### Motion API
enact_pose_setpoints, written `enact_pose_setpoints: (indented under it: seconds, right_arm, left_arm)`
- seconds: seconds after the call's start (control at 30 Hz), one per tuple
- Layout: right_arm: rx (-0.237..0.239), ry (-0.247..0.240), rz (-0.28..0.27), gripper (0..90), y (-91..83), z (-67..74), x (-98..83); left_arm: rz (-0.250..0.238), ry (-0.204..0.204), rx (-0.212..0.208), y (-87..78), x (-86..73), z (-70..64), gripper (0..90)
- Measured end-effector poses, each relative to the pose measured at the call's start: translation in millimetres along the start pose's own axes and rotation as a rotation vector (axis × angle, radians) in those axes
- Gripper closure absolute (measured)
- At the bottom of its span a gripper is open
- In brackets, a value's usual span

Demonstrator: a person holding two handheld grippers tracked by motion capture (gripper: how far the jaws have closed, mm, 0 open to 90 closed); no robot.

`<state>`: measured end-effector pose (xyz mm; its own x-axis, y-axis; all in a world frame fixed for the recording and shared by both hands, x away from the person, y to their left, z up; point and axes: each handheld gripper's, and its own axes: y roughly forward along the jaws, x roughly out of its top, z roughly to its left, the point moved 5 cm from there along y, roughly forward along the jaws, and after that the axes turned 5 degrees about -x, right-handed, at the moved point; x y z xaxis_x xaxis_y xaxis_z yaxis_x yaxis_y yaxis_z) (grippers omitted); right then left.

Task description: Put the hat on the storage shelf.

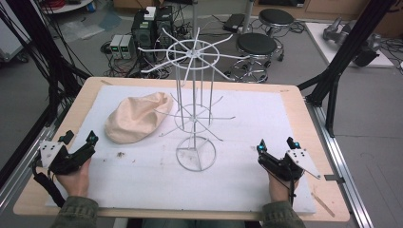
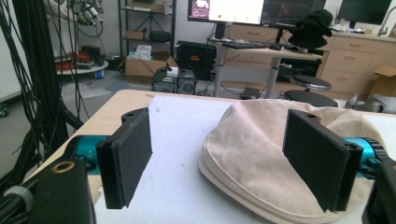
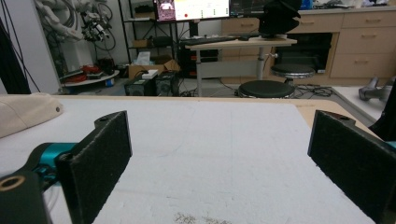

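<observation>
White padding (image 1: 142,183) covered the wooden table, with lab clutter behind. Left gripper (image 1: 80,139) rested at the near left edge, jaws spread and empty; right gripper (image 1: 276,143) sat at the near right, likewise released. Beige cap (image 1: 135,118) lay flat just ahead of the left gripper, beside the wire rack (image 1: 195,109), touching no hook. Judged progress: nothing grasped; picking up and hanging remained.

Cap (image 1: 138,117): beige cloth, matt, soft woven look w/ stitched seams. Rack (image 1: 195,95): thin white-coated wire, smooth. Table (image 1: 304,118): pale wood edge, smooth; white mat (image 1: 266,123) on top looks foam-like, matt, slightly grainy. Left gripper (image 2: 217,158) & right gripper (image 3: 219,161): black pads, rough, matt; teal metal-look parts, slight sheen.
</observation>
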<state>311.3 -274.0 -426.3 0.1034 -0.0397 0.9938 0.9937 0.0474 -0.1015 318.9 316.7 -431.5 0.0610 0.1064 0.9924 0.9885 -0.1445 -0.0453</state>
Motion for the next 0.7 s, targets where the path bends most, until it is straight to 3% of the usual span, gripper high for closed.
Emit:
enact_pose_setpoints:
  seconds: [0.07, 0.4, 0.7]
  right_arm:
    - [0.019, 0.002, -0.005, 5.1, -1.0, 1.4, 0.3]
    - [0.017, 0.017, 0.011, 5.1, -1.5, 0.6, -1.4]
    - [0.023, 0.018, 0.017, 5.1, -0.2, 0.5, -2.1]
  left_arm:
    - [0.000, -0.003, -0.003, 0.8, -0.5, -0.1, 24.1]
    - [0.010, -0.012, -0.012, -0.8, -1.9, -0.2, 23.9]
    - [-0.003, 0.014, 0.002, -1.9, 1.9, -1.3, 23.6]
